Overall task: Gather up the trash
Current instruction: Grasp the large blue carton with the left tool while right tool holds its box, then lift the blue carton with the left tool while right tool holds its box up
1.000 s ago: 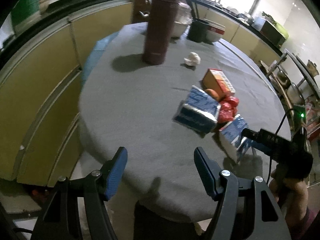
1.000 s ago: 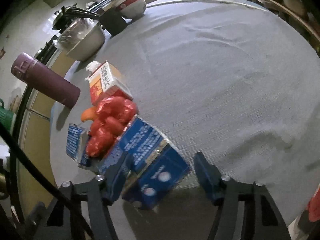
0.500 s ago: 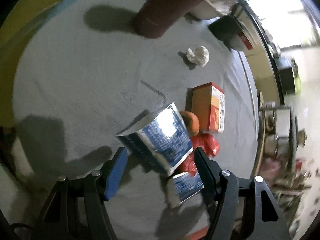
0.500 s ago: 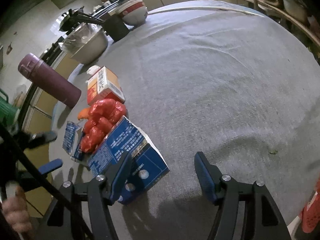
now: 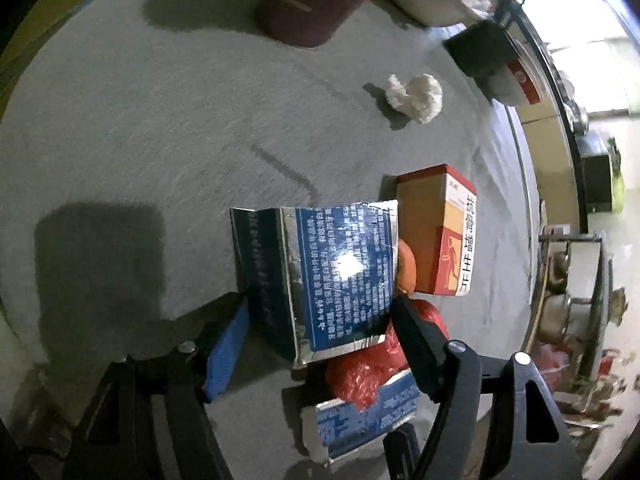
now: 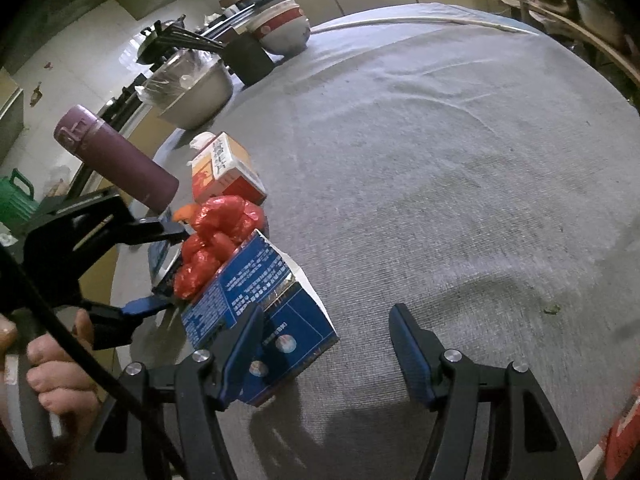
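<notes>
Now the left gripper (image 5: 320,332) has its jaws apart around the foil packet (image 5: 320,272), which lies near the table (image 6: 460,160) edge. The right gripper (image 6: 326,354) is apart too, beside the blue carton (image 6: 260,304). If the left one closes carelessly, it could also catch the red bag (image 5: 368,364).

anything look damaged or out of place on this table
Yes. The blue carton between the open left gripper fingers is torn open and flattened, its silver lining showing. A second blue carton is ripped open too, and a crumpled tissue lies loose on the grey tablecloth.
</notes>
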A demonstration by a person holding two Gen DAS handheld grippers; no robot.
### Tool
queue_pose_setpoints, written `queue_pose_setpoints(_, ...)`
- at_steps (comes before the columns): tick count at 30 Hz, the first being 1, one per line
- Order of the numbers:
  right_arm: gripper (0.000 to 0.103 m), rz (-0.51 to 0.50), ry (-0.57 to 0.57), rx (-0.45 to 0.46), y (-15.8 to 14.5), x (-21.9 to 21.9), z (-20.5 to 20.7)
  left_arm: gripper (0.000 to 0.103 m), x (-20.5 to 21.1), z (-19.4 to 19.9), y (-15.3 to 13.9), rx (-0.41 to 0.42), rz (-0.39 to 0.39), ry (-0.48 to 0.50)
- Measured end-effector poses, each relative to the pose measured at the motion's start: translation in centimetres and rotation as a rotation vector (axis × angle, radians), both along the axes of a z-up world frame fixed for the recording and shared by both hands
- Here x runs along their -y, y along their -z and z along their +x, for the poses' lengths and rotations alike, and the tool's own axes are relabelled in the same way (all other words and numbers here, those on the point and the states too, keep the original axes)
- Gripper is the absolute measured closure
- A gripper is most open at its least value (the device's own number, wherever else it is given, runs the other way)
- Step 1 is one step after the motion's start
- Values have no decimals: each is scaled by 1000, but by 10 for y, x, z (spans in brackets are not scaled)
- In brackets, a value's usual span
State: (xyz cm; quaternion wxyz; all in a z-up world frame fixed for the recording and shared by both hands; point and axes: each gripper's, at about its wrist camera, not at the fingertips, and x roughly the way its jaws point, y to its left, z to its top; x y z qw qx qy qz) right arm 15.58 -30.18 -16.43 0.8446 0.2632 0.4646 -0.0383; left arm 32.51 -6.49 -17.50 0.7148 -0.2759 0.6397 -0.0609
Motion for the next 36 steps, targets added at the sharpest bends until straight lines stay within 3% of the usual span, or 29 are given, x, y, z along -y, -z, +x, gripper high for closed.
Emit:
queue_pose_setpoints(6,34,18,11,3,1,2,-1,34,-2,0,-1,59,5,65)
queue_pose_setpoints(13,34,140,97,-43,-6,10,1,36,-30,-9,-1,70,4,118)
queue_pose_setpoints(19,34,74,106,-94,-20,-17,16,36,-59,-43,-2,86,19,196)
queue_pose_setpoints(26,33,-86,126,-200,-16,-62,44,35,-71,-71,-6,146,46,255)
queue_pose_setpoints(31,24,-221,110,-211,-16,-89,60,35,-71,-76,-6,176,50,277)
queue_pose_setpoints(36,20,-226,85,-160,-8,-91,60,34,-65,-74,-6,193,58,294)
